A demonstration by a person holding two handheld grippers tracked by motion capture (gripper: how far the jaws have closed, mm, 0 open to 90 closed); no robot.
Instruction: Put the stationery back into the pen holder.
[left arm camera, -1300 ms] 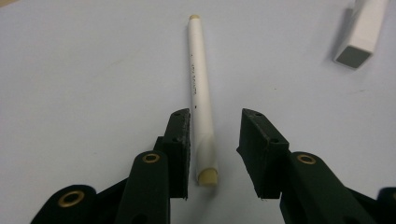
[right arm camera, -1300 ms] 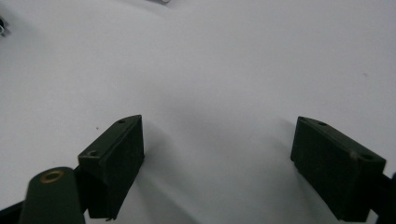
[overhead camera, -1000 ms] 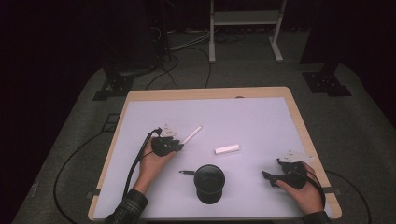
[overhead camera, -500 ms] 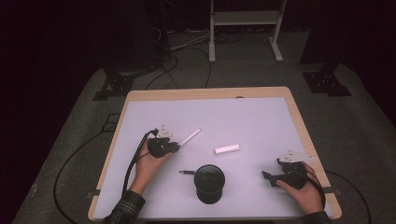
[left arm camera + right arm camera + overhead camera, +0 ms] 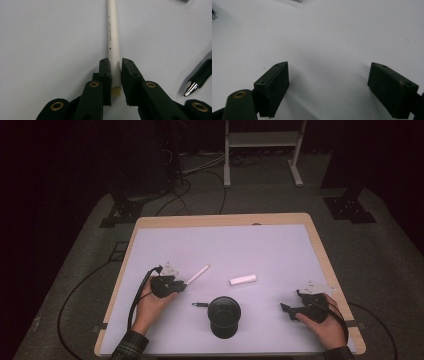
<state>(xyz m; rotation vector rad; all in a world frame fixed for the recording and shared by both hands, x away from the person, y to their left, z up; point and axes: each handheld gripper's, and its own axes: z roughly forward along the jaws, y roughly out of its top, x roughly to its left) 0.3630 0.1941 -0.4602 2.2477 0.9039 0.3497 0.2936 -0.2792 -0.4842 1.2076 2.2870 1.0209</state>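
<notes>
Left hand-held gripper (image 5: 115, 75) clamps white pen (image 5: 113, 37); black pen (image 5: 200, 75) beside, seemingly apart.

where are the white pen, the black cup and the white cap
white pen (image 5: 113, 37), left gripper view, middle of its barrel
black cup (image 5: 224, 309), high view, its rim
white cap (image 5: 243, 280), high view, its middle

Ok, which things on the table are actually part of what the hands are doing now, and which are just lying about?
In the job:
- long white plastic tube, one end clamped in the left claw
- round black cup, likely where it goes

Lying about:
- short white block
- black pen with silver tip
- right claw, open over bare white tabletop
</notes>
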